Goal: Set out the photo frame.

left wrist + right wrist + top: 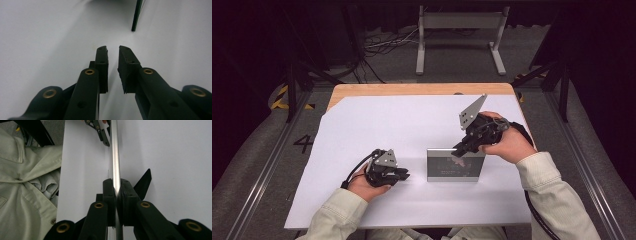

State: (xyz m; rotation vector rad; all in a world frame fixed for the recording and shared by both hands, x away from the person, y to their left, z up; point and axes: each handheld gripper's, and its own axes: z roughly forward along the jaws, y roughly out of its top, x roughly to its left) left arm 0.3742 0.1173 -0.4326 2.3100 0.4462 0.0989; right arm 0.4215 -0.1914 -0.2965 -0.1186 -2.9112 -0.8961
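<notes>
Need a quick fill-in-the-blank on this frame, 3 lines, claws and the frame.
1. The right claw is shut on the ____ edge of the picture frame.
2. The left claw rests on the white sheet with nothing ____ its jaws.
3. The picture frame stands ____ on the sheet.

Missing words: top; between; upright

One picture frame [455, 165], two tools, left [401, 174] and right [458, 150], one white sheet [387, 125].

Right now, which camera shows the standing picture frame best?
The high view: the picture frame shows its whole silver-edged face, the right tongs clamped on its top edge. The right gripper view shows that edge end-on; the left gripper view catches a dark corner.
</notes>
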